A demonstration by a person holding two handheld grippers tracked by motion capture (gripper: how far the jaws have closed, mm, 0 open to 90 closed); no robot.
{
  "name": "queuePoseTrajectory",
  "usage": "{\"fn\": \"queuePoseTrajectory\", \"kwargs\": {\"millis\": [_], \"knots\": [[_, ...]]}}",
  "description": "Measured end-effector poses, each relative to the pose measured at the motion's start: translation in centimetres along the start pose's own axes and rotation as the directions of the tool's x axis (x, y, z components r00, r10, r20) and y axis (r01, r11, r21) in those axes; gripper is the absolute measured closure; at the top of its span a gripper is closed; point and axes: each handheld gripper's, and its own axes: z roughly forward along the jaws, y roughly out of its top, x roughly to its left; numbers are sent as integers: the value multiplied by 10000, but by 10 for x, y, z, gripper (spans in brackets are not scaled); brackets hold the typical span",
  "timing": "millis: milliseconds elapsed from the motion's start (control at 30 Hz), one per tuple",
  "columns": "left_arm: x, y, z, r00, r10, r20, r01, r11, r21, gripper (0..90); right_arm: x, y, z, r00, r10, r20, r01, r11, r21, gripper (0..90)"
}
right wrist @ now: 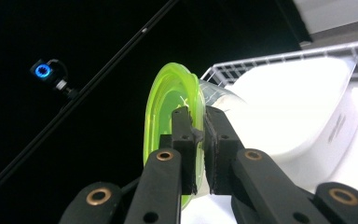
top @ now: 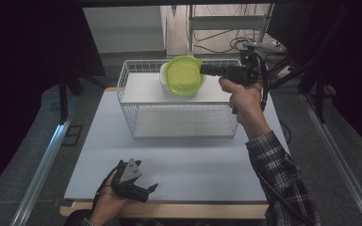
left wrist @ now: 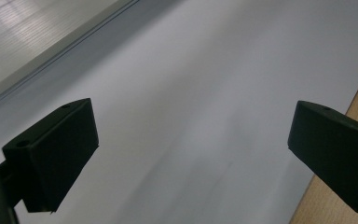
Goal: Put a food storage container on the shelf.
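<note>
- Right gripper (top: pixel 202 69) clamped on the rim of the green lid (top: pixel 184 75), jaws nearly together with the edge pinched between them; lid held tilted above the white container (top: pixel 169 87), at the back of the wire basket (top: pixel 127 96).
- Best done by keeping the pinch firm and the wrist steady, since a thin rim held at one edge will likely swing or slip.
- Worth carrying the lid well above the basket's wires before moving it sideways, to avoid a snag.
- Left gripper (top: pixel 143 190) resting low, near the front edge, well apart from the basket, jaws wide with nothing between them.
- Surface (top: pixel 193 160) pale and bare in front of the basket.
- Behind the basket: dim room, cables, a metal frame.
</note>
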Motion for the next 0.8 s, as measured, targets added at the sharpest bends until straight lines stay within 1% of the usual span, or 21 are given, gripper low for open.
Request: {"fn": "queuePoseTrajectory", "kwargs": {"millis": [33,100,133,167,200,267,300,367,433,467,567,733,767,800], "knots": [[0,0,0,10000,0,0,0,10000,0,12,0,0,0,10000,0,0,0,10000,0,839],[0,1,-1,10000,37,-54,-38,9999,-119,12,-4,9,10,9998,102,143,-100,9998,-165,839],[0,1,-2,10000,38,-74,-39,9998,-183,12,-4,9,10,9998,102,143,-100,9998,-165,839],[0,1,-4,10000,-9,-80,7,9996,-297,13,-6,14,16,9996,240,170,-236,9994,-238,839],[0,1,-4,10000,-9,-80,7,9996,-297,12,-6,14,16,9996,240,170,-236,9994,-238,839],[1,0,-4,10000,-19,-81,17,9996,-270,13,-10,20,25,9991,323,264,-316,9992,-241,838],[1,0,-4,10000,-19,-81,17,9996,-270,13,-10,20,25,9991,323,264,-316,9992,-241,838],[1,0,-3,10000,3,-50,-4,9997,-242,13,-13,24,33,9979,473,431,-465,9987,-202,838],[0,0,-3,10000,36,-51,-37,9997,-248,13,-14,25,35,9973,541,490,-533,9984,-189,837],[0,1,-3,10000,54,-34,-55,9997,-243,13,-17,27,37,9962,720,492,-710,9972,-216,836],[0,0,-3,10000,58,-18,-58,9997,-223,13,-17,29,38,9955,753,571,-742,9970,-220,833],[0,1,-3,10000,84,15,-84,9998,-206,13,-17,36,44,9904,538,1270,-520,9985,-180,807],[0,1,-3,10000,84,15,-84,9998,-206,13,-17,36,44,9904,538,1270,-520,9985,-180,807],[0,0,-2,10000,92,24,-91,9998,-184,13,-18,37,47,9875,467,1507,-444,9988,-190,793]]}}
